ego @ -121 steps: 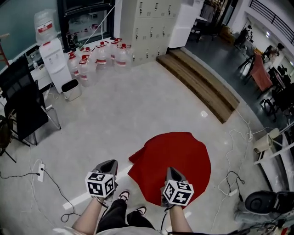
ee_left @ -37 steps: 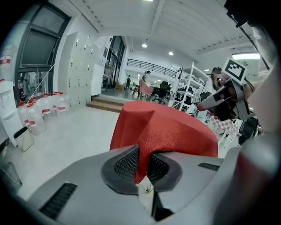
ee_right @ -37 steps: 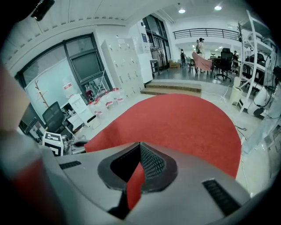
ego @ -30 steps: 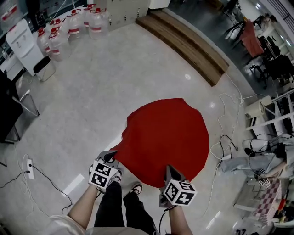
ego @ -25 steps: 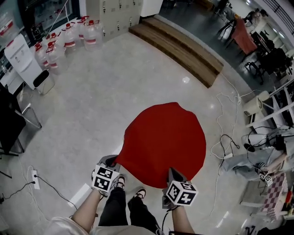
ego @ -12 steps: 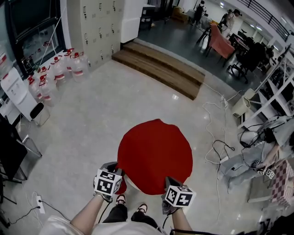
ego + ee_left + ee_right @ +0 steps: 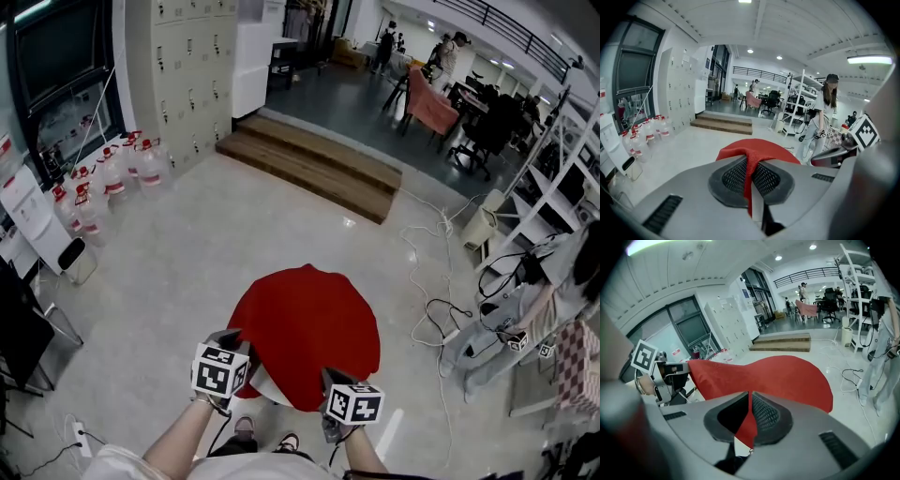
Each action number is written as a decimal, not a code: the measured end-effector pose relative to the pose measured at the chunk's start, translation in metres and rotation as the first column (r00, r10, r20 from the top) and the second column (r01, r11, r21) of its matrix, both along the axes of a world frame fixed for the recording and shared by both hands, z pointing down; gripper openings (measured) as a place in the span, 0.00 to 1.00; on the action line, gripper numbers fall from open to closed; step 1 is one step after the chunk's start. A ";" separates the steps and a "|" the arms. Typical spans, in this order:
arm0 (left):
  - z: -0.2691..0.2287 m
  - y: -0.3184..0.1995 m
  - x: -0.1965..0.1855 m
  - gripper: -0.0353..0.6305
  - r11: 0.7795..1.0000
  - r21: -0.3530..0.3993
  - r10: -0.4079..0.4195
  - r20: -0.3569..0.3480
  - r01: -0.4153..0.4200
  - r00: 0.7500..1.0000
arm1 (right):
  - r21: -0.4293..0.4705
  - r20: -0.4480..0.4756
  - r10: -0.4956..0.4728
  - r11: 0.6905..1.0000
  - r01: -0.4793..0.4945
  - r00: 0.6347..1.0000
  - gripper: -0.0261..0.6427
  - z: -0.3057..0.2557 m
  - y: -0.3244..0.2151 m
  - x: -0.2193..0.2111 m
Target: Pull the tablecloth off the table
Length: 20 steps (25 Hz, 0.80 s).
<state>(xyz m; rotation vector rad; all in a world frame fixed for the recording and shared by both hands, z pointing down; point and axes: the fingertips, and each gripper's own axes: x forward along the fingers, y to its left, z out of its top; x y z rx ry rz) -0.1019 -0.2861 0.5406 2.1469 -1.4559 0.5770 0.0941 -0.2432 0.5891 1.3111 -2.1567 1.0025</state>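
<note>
Head view first: the red tablecloth (image 7: 305, 333) is spread wide in the air in front of the person, above the pale floor (image 7: 178, 272), with its near edge stretched between the two tools. No table shows under it. The left tongs (image 7: 229, 339) are clenched on the near left corner. The left gripper view confirms it, with a bunched fold of red fabric pinched tight between the dark ribbed pads (image 7: 733, 177) and the rest of the cloth billowing beyond. The right tongs (image 7: 330, 377) are clamped on the near right edge. In the right gripper view a red flap is squeezed between the jaws, and the cloth runs away leftward to the left tongs. Beyond the cloth, a wooden step (image 7: 314, 169) runs across the floor. Water bottles (image 7: 108, 178) stand clustered at the left near grey lockers (image 7: 183, 66), and cables (image 7: 436, 314) trail over the floor on the right.
</note>
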 end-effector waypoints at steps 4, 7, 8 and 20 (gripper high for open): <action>-0.020 -0.014 0.006 0.08 1.000 0.031 -0.004 0.009 0.003 1.000 | 0.007 -0.017 -0.016 1.000 0.017 1.000 0.08 -0.001 0.000 0.002; -0.033 -0.024 0.005 0.08 0.998 0.055 -0.015 0.014 0.014 1.000 | 0.008 -0.025 -0.021 1.000 0.021 0.999 0.10 0.000 0.001 0.006; -0.038 -0.027 0.004 0.08 0.998 0.062 -0.018 0.017 0.017 1.000 | 0.004 -0.024 -0.020 1.000 0.020 1.000 0.19 0.001 0.002 0.007; -0.095 -0.037 0.030 0.08 0.991 0.132 0.017 0.045 -0.023 0.999 | -0.013 0.001 -0.068 0.998 0.068 0.998 0.46 0.015 0.013 0.003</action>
